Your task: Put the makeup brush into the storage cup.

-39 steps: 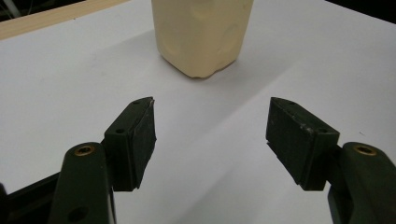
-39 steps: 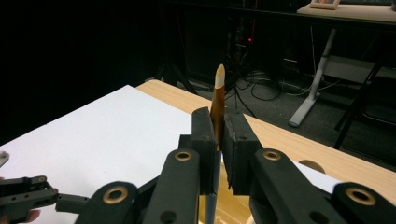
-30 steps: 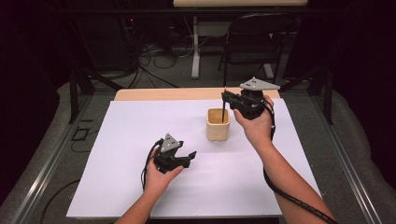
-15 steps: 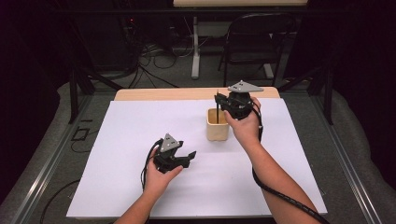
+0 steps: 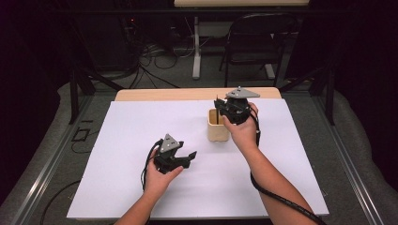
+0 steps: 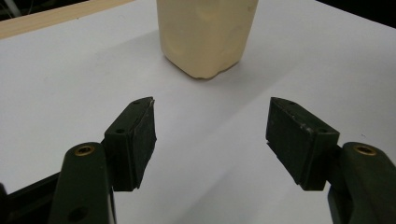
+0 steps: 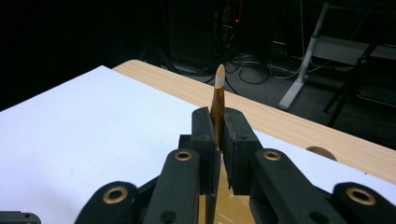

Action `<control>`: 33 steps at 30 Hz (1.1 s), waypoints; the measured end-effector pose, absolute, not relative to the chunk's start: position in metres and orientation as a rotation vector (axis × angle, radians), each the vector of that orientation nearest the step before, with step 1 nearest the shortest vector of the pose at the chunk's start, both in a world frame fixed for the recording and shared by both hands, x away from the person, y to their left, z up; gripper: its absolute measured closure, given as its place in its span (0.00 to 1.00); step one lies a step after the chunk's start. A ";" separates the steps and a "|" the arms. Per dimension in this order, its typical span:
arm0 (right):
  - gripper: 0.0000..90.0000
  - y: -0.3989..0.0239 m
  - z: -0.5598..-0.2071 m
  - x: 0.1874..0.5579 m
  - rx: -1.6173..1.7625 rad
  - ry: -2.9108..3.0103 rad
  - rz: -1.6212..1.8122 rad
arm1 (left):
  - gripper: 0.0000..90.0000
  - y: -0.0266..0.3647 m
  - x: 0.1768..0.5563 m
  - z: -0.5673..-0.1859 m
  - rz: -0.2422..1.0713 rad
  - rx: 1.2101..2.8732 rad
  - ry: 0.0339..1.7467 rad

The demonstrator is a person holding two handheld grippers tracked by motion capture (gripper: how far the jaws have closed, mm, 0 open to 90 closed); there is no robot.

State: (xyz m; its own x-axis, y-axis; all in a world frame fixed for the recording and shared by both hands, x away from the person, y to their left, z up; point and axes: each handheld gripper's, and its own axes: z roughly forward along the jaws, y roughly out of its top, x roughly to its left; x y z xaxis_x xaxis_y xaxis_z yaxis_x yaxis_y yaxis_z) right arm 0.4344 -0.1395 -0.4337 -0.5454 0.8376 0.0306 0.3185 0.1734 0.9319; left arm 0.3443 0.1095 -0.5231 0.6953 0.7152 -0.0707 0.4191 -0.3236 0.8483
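A cream square cup (image 5: pixel 218 126) stands upright on the white sheet, right of centre. My right gripper (image 5: pixel 221 108) hovers over the cup's right rim, shut on a thin brown stick (image 5: pixel 217 111) that stands upright with its lower end dipping into the cup. In the right gripper view the stick (image 7: pixel 218 88) rises between the closed jaws of the right gripper (image 7: pixel 217 128), pale tip up, with the cup's inside (image 7: pixel 226 205) below. My left gripper (image 5: pixel 189 157) rests low on the sheet, open and holding nothing. In the left gripper view, the left gripper (image 6: pixel 210 135) faces the cup (image 6: pixel 205 32).
A white sheet (image 5: pixel 141 126) covers most of the table, with a bare wooden strip (image 5: pixel 159 95) along the far edge. A dark chair (image 5: pixel 256 42) and floor cables (image 5: pixel 159 61) lie beyond the table. Metal rails (image 5: pixel 44 173) flank both sides.
My right gripper has carried the stick leftward and down, from the cup's right side to over the cup. The left gripper has stayed put.
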 end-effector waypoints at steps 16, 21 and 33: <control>0.93 -0.143 -0.458 0.435 1.129 1.990 1.326 | 0.37 0.109 0.344 -0.524 0.393 1.965 0.876; 0.93 -0.143 -0.464 0.434 1.132 2.000 1.310 | 0.37 0.109 0.344 -0.524 0.396 1.965 0.877; 0.93 -0.147 -0.470 0.433 1.135 2.017 1.292 | 0.37 0.109 0.344 -0.524 0.397 1.964 0.878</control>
